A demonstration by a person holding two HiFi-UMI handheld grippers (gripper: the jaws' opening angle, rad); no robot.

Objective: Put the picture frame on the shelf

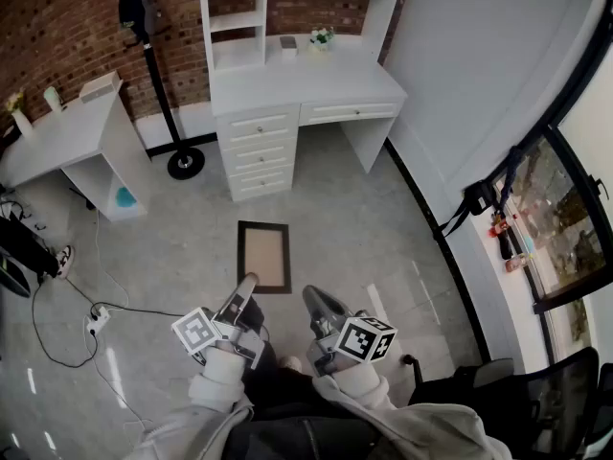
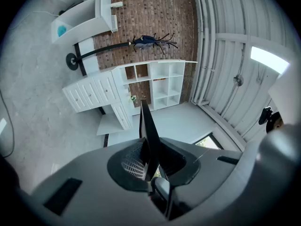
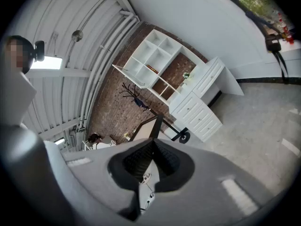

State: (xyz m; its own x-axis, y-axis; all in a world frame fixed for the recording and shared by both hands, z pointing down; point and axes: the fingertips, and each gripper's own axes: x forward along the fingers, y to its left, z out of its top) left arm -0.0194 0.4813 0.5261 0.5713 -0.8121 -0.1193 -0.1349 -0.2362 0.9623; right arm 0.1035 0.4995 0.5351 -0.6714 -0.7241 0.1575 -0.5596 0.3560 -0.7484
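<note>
Frame first: the dark-rimmed rectangular picture frame with a tan panel (image 1: 263, 255) sits at the centre of the head view, face up and roughly level. It is held clear of the grey concrete floor (image 1: 374, 228) and is not on any shelf. The grey plastic left gripper (image 1: 245, 284), with its marker cube, meets the frame's near-left corner from 7 o'clock. The matching right gripper (image 1: 311, 297) comes at the near-right corner from 5 o'clock.

In the left gripper view the frame shows edge-on, a thin dark blade running toward 12 o'clock out of the pads, which are clamped on it. In the right gripper view the tan face and dark rim both show. The rim runs into the cleft between that gripper's pads, which are closed on it as well.

At 12 o'clock from the frame, well apart, a white wooden desk with drawers (image 1: 306, 89) stands against the red brick wall (image 1: 57, 27). It carries a white open-shelf hutch (image 1: 235, 22), and a small green plant (image 1: 321, 36) stands on the desktop. A black metal coat stand with a round base (image 1: 185, 163) is at 11 o'clock. A low white side table (image 1: 57, 137) is at 10 o'clock, and a white power strip with a black cable (image 1: 96, 322) at 8 o'clock. A dark-framed window (image 1: 560, 228) is at 3 o'clock and a black office chair (image 1: 546, 401) at 4 o'clock
</note>
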